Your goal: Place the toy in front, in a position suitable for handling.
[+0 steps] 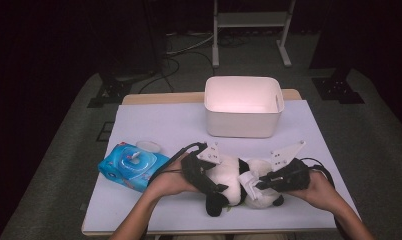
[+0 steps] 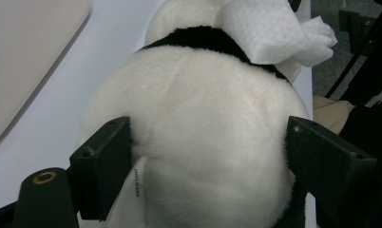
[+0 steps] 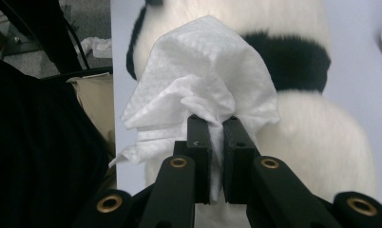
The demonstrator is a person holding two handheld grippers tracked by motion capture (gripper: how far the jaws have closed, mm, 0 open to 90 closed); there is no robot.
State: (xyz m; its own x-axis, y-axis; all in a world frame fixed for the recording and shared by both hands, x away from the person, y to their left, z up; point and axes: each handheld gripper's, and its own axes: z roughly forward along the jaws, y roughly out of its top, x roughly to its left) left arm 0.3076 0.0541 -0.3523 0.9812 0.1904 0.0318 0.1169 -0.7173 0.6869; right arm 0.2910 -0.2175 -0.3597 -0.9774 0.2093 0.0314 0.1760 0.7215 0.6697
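A black and white panda plush lies on the white table near the front edge. My left gripper holds it from the left. In the left gripper view the two black jaws stand wide apart and press into the fur on both sides of the panda's white body, with my left gripper around it. My right gripper comes from the right, shut on a crumpled white wipe. In the right gripper view the wipe bunches out of my right gripper and rests against the panda.
A white plastic bin stands open at the back middle of the table. A blue pack of wet wipes lies at the left, with a small white lid behind it. Dark floor and stands surround the table.
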